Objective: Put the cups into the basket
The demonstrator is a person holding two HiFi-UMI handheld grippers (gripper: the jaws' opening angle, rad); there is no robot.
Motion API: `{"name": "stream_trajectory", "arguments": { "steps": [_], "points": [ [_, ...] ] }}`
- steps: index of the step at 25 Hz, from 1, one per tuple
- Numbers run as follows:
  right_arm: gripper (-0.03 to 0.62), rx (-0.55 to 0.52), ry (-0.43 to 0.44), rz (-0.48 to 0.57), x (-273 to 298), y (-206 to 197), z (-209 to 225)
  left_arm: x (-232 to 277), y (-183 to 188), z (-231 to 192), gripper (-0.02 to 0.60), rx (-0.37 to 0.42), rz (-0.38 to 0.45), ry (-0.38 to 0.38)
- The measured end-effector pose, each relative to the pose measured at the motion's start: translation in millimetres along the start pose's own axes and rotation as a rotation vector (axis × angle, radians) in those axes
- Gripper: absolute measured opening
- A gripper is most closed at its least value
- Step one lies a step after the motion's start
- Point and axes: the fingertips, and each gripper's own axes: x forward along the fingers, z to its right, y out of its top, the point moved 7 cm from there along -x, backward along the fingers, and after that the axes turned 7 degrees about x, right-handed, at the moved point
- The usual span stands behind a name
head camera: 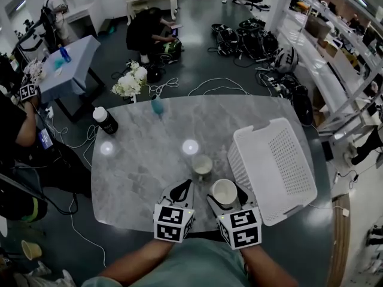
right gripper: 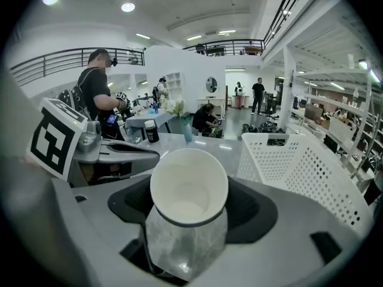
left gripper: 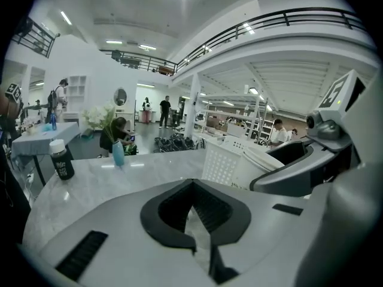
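1. A white paper cup (head camera: 224, 190) is pinched between the jaws of the right gripper (head camera: 226, 197) at the near edge of the table (head camera: 143, 166). In the head view its mouth faces up. In the right gripper view the cup (right gripper: 188, 187) is empty inside, and the jaws press on its lower wall from both sides.
2. A second cup (head camera: 202, 165) stands upright on the table at about 11 o'clock from the held one, near it but not touching.
3. The white perforated basket (head camera: 278, 160) lies on the right side of the table, at about 2 o'clock from the held cup. It has nothing in it. In the right gripper view its wall (right gripper: 299, 160) rises just to the right of the cup.
4. The left gripper (head camera: 184, 188) sits at 9 o'clock from the held cup, just beside the right gripper. In the left gripper view its jaws are pressed together at the tips with nothing between them, and only the marble top shows below.
5. Farther out, a dark bottle with a white cap (head camera: 105, 120) stands at about 10 o'clock near the table's left edge.
6. A small blue vase (head camera: 157, 106) stands at about 11 o'clock near the far edge.
7. Beyond the table, white flowers (head camera: 130, 82) sit on the floor.
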Motion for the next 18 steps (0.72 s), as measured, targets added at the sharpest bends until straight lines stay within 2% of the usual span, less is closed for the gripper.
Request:
{"name": "stream_trajectory", "arguments": {
  "steps": [9,18],
  "points": [
    [0.357,0.018,-0.045,0.065,-35.3,30.8,37.8,18.2,46.6,27.7,0.002,0.016,0.034,-0.066],
    [0.357,0.035,-0.099,0.105,-49.9,47.8,90.5,51.1,75.2,60.7,0.002,0.054,0.039,-0.117]
  ]
}}
